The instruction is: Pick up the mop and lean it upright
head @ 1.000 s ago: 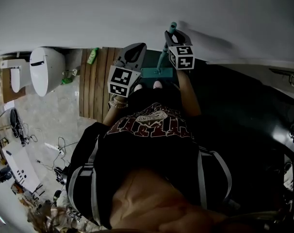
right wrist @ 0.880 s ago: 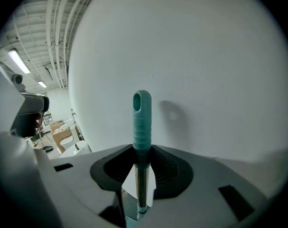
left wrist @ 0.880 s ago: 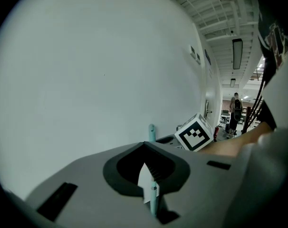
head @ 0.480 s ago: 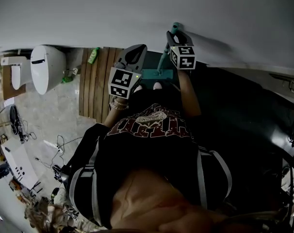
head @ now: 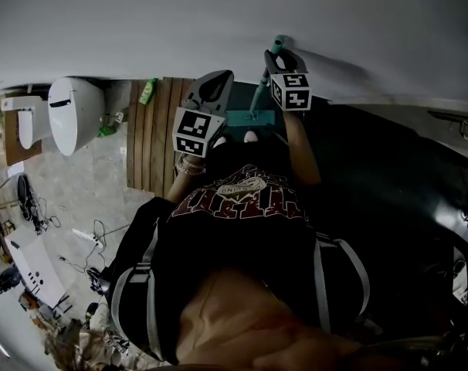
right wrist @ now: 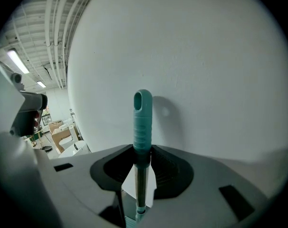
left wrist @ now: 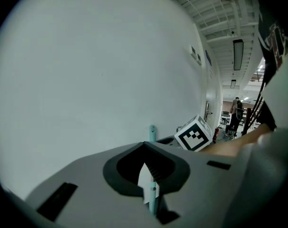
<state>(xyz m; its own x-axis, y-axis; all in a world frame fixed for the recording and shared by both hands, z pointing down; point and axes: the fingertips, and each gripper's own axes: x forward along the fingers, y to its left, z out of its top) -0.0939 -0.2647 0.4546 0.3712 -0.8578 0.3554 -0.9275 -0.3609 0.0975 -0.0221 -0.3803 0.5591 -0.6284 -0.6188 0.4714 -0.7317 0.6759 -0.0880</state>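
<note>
The mop stands upright against the white wall (head: 218,22). Its teal handle (head: 276,45) tops the pole and its teal head (head: 249,116) rests on the floor by my feet. My right gripper (head: 277,56) is shut on the pole just under the teal grip (right wrist: 142,122), which rises straight up between the jaws (right wrist: 143,148). My left gripper (head: 217,77) hangs a little to the left of the pole, apart from it, shut with nothing held (left wrist: 144,145). In the left gripper view the handle top (left wrist: 152,132) shows beside the right gripper's marker cube (left wrist: 195,134).
A white toilet (head: 72,110) stands at the left beside a wooden slat platform (head: 153,130) with a green bottle (head: 147,90) at its far end. Cables and gear (head: 87,242) lie on the tiled floor at the left. Dark flooring (head: 388,176) spreads to the right.
</note>
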